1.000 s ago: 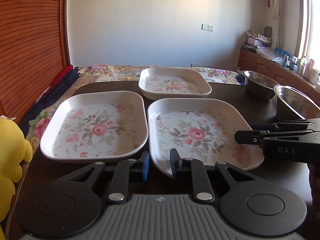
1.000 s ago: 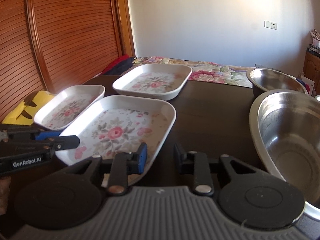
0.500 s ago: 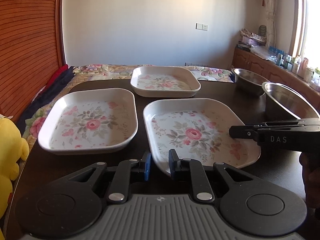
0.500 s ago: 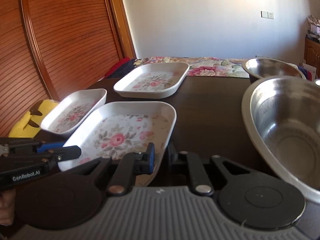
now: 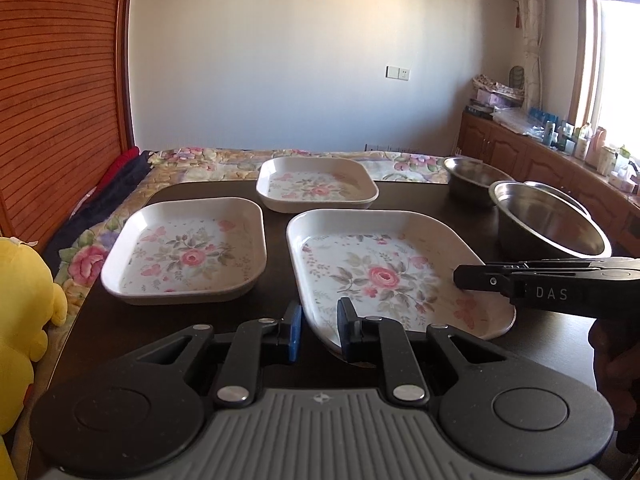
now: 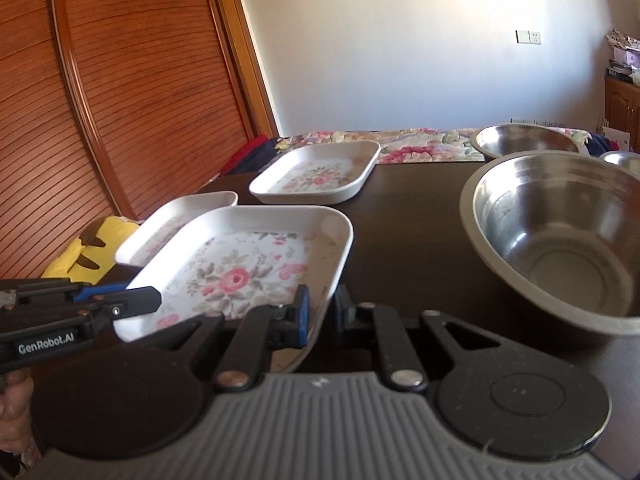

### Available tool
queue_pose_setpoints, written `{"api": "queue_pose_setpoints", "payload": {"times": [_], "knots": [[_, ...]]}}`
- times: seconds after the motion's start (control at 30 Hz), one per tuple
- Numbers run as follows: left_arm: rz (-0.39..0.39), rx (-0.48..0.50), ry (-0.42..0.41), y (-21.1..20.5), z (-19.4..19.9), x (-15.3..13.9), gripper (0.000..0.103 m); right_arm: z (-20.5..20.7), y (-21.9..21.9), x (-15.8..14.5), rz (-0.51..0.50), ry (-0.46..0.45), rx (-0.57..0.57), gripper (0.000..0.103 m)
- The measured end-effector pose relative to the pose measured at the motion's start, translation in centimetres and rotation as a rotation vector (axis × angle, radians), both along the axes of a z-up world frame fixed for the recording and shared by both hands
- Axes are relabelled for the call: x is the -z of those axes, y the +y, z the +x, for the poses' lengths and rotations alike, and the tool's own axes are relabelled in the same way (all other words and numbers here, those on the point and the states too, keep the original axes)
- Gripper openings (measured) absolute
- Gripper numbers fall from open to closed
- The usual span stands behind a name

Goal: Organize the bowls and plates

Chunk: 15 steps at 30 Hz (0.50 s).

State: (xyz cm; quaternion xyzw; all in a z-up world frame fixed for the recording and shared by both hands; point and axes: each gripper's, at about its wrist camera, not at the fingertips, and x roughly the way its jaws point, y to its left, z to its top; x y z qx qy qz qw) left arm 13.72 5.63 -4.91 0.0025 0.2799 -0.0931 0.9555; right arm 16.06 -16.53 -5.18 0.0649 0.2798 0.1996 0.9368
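Observation:
Three white floral plates lie on a dark table (image 5: 416,200). The near floral plate (image 5: 384,276) (image 6: 236,276) is held from both sides. My left gripper (image 5: 319,330) is shut on its near-left corner rim. On the plate's near-right rim, my right gripper (image 6: 321,314) is shut as well. That plate sits raised and overlaps the left plate (image 6: 176,216) in the right wrist view. The left plate (image 5: 188,252) and the far plate (image 5: 316,188) (image 6: 316,176) rest flat. A large steel bowl (image 5: 548,224) (image 6: 560,240) stands to the right, with a second steel bowl (image 5: 472,176) (image 6: 524,140) behind it.
The rim of a third steel bowl (image 6: 624,160) shows at the far right edge. A yellow plush toy (image 5: 20,300) sits off the table's left side. A floral cloth (image 5: 208,160) lies beyond the table, and wooden cabinets (image 5: 520,160) carry bottles along the right wall.
My right gripper's jaws closed on the near plate's rim. The near plate has risen with both grippers, while the other plates and bowls have dropped away in view.

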Motion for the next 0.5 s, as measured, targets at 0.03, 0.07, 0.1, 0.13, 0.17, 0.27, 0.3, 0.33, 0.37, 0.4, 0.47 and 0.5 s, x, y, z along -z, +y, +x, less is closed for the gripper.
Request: {"api": "queue_pose_setpoints", "payload": {"times": [0.03, 0.07, 0.1, 0.13, 0.17, 0.27, 0.3, 0.33, 0.37, 0.4, 0.47, 0.5], "knots": [[0.001, 0.002, -0.003, 0.0, -0.3, -0.1, 0.020, -0.3, 0.0, -0.1, 0.001, -0.003, 0.001, 0.015], [0.003, 0.004, -0.004, 0.0, -0.7, -0.1, 0.020, -0.6, -0.1, -0.1, 0.003, -0.005, 0.003, 0.014], [0.003, 0.005, -0.006, 0.0, -1.0, -0.1, 0.020, -1.0, -0.1, -0.1, 0.006, -0.006, 0.005, 0.014], [0.003, 0.007, -0.007, 0.0, -1.3, -0.1, 0.020, -1.4, -0.1, 0.0, 0.009, -0.008, 0.007, 0.014], [0.002, 0.008, -0.008, 0.0, -1.6, -0.1, 0.020, -1.6, -0.1, -0.1, 0.013, -0.009, 0.009, 0.014], [0.000, 0.009, -0.009, 0.2, -2.5, 0.0, 0.020, -2.7, 0.1, 0.0, 0.012, -0.018, 0.013, 0.015], [-0.002, 0.009, -0.009, 0.2, -2.7, 0.1, 0.020, -3.0, 0.2, 0.0, 0.010, -0.021, 0.015, 0.015], [-0.003, 0.009, -0.009, 0.3, -3.0, 0.1, 0.020, -3.3, 0.3, 0.0, 0.007, -0.027, 0.016, 0.015], [-0.001, 0.010, -0.008, 0.3, -3.3, 0.2, 0.020, -3.6, 0.4, 0.1, 0.003, -0.032, 0.019, 0.015], [0.000, 0.012, -0.007, 0.3, -3.5, 0.3, 0.020, -3.9, 0.5, 0.2, -0.001, -0.035, 0.022, 0.015], [0.002, 0.013, -0.005, 0.4, -4.0, 0.7, 0.020, -4.3, 0.6, 0.3, 0.000, -0.038, 0.026, 0.015], [0.002, 0.013, -0.003, 0.4, -4.2, 0.9, 0.020, -4.5, 0.6, 0.4, 0.003, -0.037, 0.028, 0.015]]}}
